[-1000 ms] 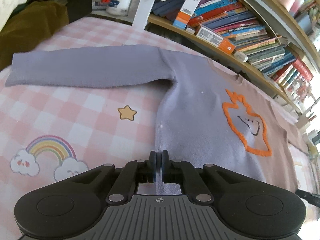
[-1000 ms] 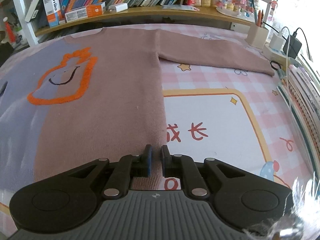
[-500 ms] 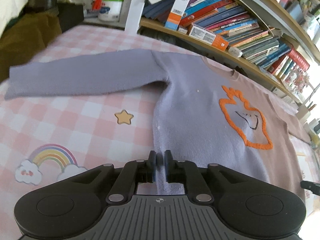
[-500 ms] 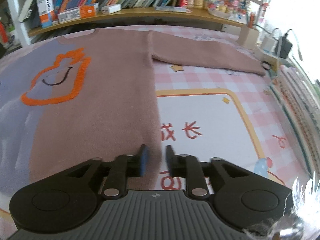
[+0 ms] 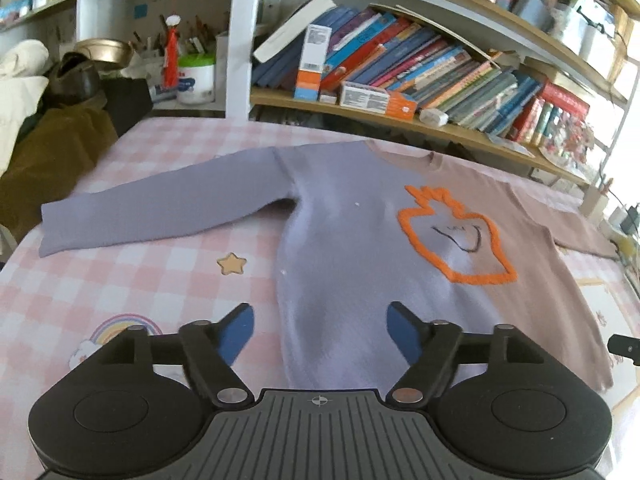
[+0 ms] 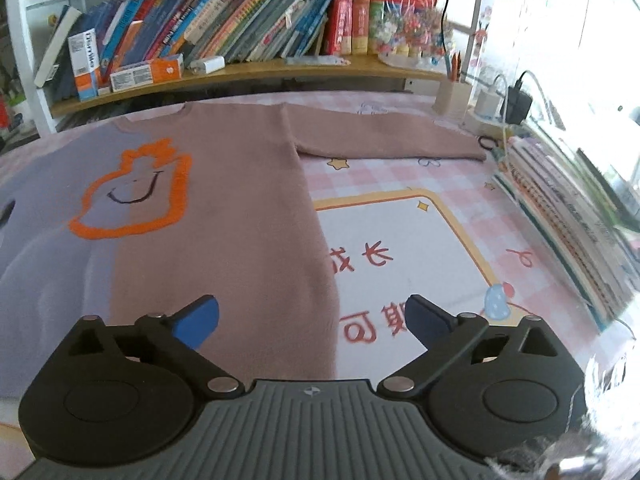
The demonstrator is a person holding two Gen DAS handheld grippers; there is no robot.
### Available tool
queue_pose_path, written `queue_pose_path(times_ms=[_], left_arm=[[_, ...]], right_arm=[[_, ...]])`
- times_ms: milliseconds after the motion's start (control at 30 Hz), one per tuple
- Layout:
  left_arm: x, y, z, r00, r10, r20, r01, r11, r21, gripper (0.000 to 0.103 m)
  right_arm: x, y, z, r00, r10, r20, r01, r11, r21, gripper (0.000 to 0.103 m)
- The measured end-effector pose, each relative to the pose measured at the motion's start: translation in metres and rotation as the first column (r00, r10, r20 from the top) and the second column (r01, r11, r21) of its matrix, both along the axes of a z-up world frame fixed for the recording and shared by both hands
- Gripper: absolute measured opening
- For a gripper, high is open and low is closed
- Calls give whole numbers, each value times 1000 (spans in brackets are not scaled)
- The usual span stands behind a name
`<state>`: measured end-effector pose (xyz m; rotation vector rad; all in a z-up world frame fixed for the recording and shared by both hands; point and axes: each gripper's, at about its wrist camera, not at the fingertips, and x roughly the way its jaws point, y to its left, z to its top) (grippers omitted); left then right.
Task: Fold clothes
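In the left wrist view, the left gripper [image 5: 320, 330] filled the bottom of the frame, its blue-padded fingers [image 5: 239, 332] having just spread wide, with nothing pressed between them. The sweater [image 5: 344, 248], lilac on one half and dusty brown on the other, lay flat across the centre of the frame on the pink checked desk cover [image 5: 132, 276], its lilac sleeve [image 5: 160, 212] stretched toward the left edge. An orange outline motif [image 5: 456, 240] sat on the chest. A star [image 5: 231, 264] and a rainbow [image 5: 120, 326] were printed on the cover at lower left. A bookshelf [image 5: 400, 80] packed with leaning books ran across the top.

In the right wrist view, the right gripper [image 6: 312, 322] also stood with fingers [image 6: 198, 320] just opened wide and empty, above the sweater's [image 6: 224, 216] lower edge. The brown sleeve [image 6: 384, 140] reached toward the upper right. A white printed panel [image 6: 400, 248] with red characters lay at right centre; stacked books [image 6: 568, 232] lined the right edge, and a charger [image 6: 520, 100] sat at upper right.
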<state>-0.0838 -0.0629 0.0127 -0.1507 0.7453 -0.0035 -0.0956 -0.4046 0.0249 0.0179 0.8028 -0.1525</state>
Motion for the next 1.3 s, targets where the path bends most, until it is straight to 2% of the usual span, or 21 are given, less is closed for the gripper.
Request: queue_pose_path(times_ms=[167,433,600,767,933,1100,1300], left_arm=[[-12,-14,0,998,-70,5,70,997,24,85],[-27,-21,4,1000,-28,5,28,999,28,86],[-36,-40,10,1000,-3,-1,3,998,67,86],[-54,-71,10,999,-37,-17,39,991,125,90],[-68,-81,10,999,-27,-30,31,989,142,90],[-71,-73,11,999,22,-24,-19,992,124,91],[-61,-46,17,999,50,14,-51,992,117,91]], right_arm=[[-27,18,2,1000,6,17,-6,1000,-27,103],[-47,20,1,999,33,28,-32,999,-42,103],[-52,13,0,995,89,36,-88,996,-30,103],[-67,-3,0,994,98,47,-97,995,-22,103],[-73,-15,-6,995,93,27,-93,996,-2,103],[-73,-11,-6,992,124,30,-124,992,-10,103],[-58,8,0,992,111,58,-111,994,2,103]])
